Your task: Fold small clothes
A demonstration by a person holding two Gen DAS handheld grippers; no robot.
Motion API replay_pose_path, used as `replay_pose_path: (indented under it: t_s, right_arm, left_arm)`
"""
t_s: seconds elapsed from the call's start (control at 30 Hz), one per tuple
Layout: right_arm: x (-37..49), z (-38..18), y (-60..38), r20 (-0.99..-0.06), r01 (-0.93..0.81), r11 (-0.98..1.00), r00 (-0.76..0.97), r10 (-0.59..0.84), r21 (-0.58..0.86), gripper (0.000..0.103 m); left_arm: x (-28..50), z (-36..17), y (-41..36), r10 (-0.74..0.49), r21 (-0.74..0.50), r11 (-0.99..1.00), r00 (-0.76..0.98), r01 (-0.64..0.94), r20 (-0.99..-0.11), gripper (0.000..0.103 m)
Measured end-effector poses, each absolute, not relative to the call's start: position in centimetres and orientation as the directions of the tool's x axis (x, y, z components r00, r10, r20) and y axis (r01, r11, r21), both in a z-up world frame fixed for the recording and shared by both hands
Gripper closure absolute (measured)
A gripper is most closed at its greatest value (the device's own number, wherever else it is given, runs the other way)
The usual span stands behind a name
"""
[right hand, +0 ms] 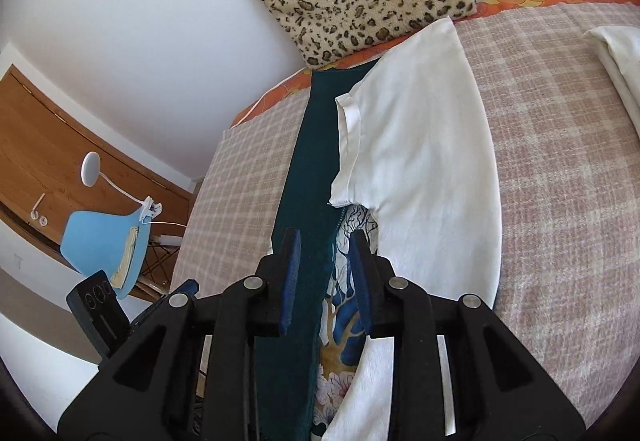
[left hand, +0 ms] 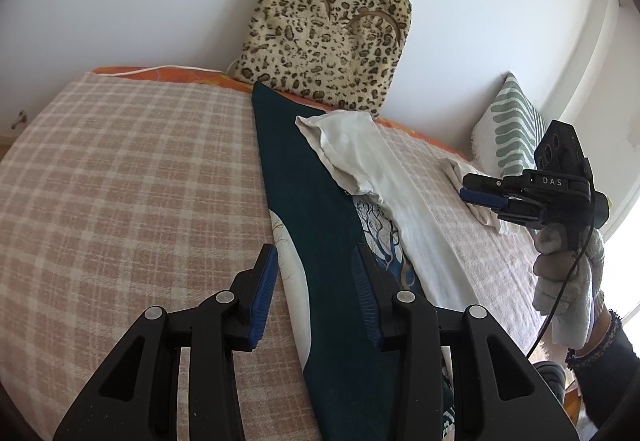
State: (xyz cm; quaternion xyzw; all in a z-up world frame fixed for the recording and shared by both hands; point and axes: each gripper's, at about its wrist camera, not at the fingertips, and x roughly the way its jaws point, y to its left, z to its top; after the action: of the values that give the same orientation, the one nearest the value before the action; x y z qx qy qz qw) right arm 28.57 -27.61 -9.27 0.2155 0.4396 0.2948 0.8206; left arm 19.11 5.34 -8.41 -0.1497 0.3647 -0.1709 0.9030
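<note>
A white T-shirt [right hand: 424, 145] with a blue tree print lies on the checked bed [right hand: 560, 201], one side folded inward over its front. A dark teal cloth [right hand: 310, 177] lies along its left side, partly over the print. In the left wrist view the shirt [left hand: 360, 157] and teal cloth [left hand: 304, 177] run away from my open left gripper [left hand: 316, 265], which hovers empty over the teal cloth's near end. My right gripper [right hand: 325, 245] is open and empty above the teal cloth and the print; it also shows in the left wrist view [left hand: 480, 193], held up at the right.
A leopard-print cushion [left hand: 324, 37] leans on the white wall behind the bed. A green-patterned pillow [left hand: 508, 129] and another white garment [right hand: 616, 57] lie at the right. A blue chair with a clip lamp [right hand: 100, 237] and a wooden door stand left of the bed.
</note>
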Motion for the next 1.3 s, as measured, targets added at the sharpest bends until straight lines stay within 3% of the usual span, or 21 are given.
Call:
replay_pose_path:
  t_s: [0.17, 0.3, 0.4, 0.47, 0.63, 0.77, 0.9, 1.03, 1.2, 1.3]
  right_arm:
    - [23.0, -10.1, -31.0, -0.664, -0.239, 0.815, 0.483, 0.571, 0.527, 0.076]
    - [18.7, -12.1, -32.6, -0.718, -0.212, 0.861, 0.480, 0.503, 0.462, 0.076]
    - [16.0, -13.9, -32.9, -0.736, -0.219, 0.866, 0.457, 0.499, 0.450, 0.076]
    - [14.3, -14.8, -32.1, -0.741, -0.249, 0.858, 0.432, 0.513, 0.449, 0.075]
    - [11.0, -15.5, -28.5, -0.795, -0.341, 0.898, 0.444, 0.414, 0.277, 0.075]
    - [9.2, -15.7, -26.4, -0.779, -0.426, 0.866, 0.437, 0.449, 0.261, 0.075]
    - [8.4, -16.1, -23.5, -0.776, -0.497, 0.838, 0.428, 0.462, 0.225, 0.056]
    - [8.1, -16.9, -20.6, -0.795, -0.544, 0.828, 0.438, 0.419, 0.137, 0.057]
    - [7.9, -17.6, -19.4, -0.812, -0.589, 0.788, 0.363, 0.458, 0.182, 0.058]
    - [7.7, -16.5, -20.9, -0.784, -0.574, 0.779, 0.352, 0.512, 0.251, 0.058]
  left_arm:
    - [17.9, -8.7, 4.8, -0.436, -0.388, 0.893, 0.650, 0.227, -0.623, 0.066]
    - [16.4, -9.8, 4.7, -0.487, -0.446, 0.865, 0.594, 0.228, -0.640, 0.058]
    - [15.1, -10.7, 3.8, -0.507, -0.459, 0.856, 0.558, 0.237, -0.657, 0.058]
    - [14.3, -11.2, 2.8, -0.510, -0.449, 0.857, 0.536, 0.251, -0.673, 0.058]
    - [12.2, -12.7, 1.1, -0.489, -0.406, 0.872, 0.501, 0.274, -0.714, 0.058]
    - [10.7, -13.2, 0.5, -0.472, -0.376, 0.881, 0.496, 0.286, -0.729, 0.058]
    - [9.5, -13.3, -0.3, -0.441, -0.321, 0.895, 0.502, 0.310, -0.744, 0.058]
    - [8.9, -13.3, -0.1, -0.417, -0.294, 0.906, 0.512, 0.306, -0.751, 0.058]
    - [8.7, -12.9, 1.5, -0.415, -0.319, 0.910, 0.536, 0.267, -0.735, 0.058]
    - [9.2, -13.3, 2.4, -0.448, -0.380, 0.894, 0.503, 0.238, -0.739, 0.051]
